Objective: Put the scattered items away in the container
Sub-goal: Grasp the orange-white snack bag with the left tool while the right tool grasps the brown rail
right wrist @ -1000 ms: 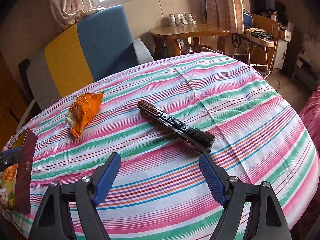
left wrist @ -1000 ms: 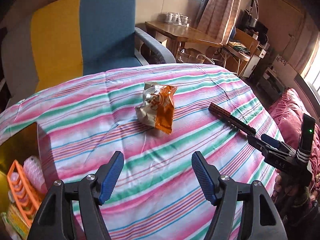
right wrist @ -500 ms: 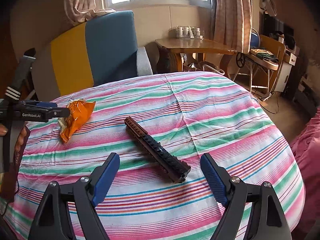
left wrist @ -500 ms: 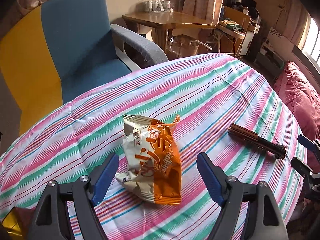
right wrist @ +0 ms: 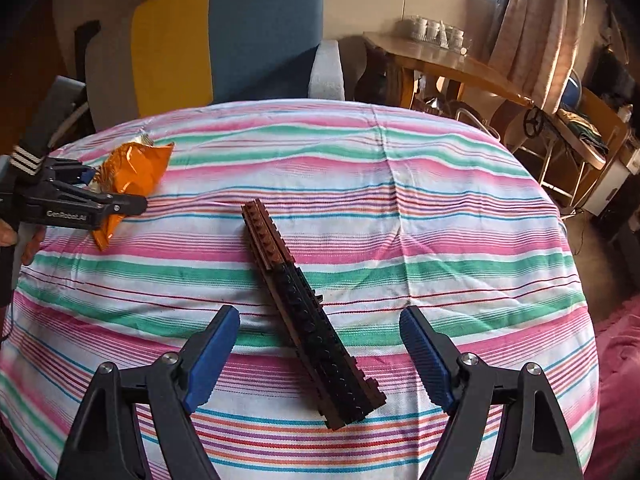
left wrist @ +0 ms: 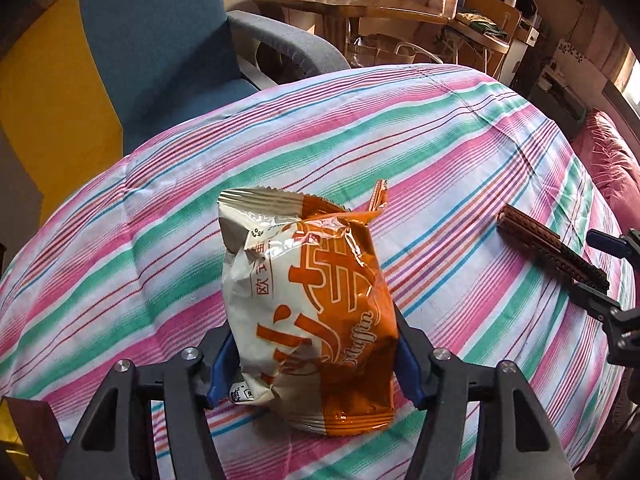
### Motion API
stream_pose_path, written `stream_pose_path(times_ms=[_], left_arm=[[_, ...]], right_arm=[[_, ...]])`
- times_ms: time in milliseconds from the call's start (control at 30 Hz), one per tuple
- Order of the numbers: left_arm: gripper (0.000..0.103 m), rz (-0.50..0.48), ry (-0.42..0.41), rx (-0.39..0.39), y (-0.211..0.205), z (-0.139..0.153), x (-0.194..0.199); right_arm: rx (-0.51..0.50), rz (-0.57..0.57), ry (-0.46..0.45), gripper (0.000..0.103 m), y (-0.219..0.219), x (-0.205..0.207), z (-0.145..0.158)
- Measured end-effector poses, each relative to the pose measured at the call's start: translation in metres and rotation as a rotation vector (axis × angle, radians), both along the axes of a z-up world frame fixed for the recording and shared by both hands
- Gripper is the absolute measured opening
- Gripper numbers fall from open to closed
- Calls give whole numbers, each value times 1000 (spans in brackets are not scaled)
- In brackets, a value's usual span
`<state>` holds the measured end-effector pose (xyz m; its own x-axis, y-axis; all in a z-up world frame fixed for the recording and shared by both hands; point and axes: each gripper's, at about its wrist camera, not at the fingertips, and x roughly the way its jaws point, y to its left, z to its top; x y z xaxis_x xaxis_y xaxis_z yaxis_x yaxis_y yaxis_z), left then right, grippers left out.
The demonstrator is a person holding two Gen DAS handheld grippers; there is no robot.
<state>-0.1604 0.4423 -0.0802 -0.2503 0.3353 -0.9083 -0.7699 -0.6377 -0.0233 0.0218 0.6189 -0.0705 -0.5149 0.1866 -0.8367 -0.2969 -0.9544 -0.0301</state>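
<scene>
An orange and white muffin snack bag (left wrist: 308, 296) lies on the striped tablecloth (left wrist: 160, 264). My left gripper (left wrist: 316, 356) has its blue pads on both sides of the bag's near end; the bag hides the pad faces. It also shows in the right wrist view (right wrist: 120, 200) around the bag (right wrist: 132, 168). A long brown and black brick bar (right wrist: 308, 312) lies in the middle of the table. My right gripper (right wrist: 320, 356) is open with its jaws on either side of the bar's near half, apart from it. The bar (left wrist: 548, 248) shows at the right in the left wrist view.
A blue and yellow armchair (left wrist: 132, 60) stands behind the table. A wooden side table (right wrist: 448, 68) with cups and chairs is at the back right. A pink bed cover (left wrist: 616, 176) lies at the right. A dark box corner (left wrist: 24, 432) shows at the lower left.
My left gripper has moved forward onto the snack bag and narrowed around it. My right gripper has moved forward and down until its jaws flank the brick bar.
</scene>
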Motion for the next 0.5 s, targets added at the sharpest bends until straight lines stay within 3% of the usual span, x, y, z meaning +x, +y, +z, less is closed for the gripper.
stream_pose_path(times_ms=[67,100,233,400,500], left_arm=[[65,13,-14,2,-12,0,7],[65,21,-24,6,-20,0,12],[65,57,-65,21,-51,2,32],[65,110,-93,38,-92,5,68],[65,145,-102,56,-117,7,89]], right_arm=[[10,-24,-48,68,1,-3,-10],[-3,-33,-45,53,1,-2,-12],[-35,-58,-35,35,-5,5,-14],[-75,-39,-2,23,-37,12,-7],[-104,-6,8,23,-67,15,-5]])
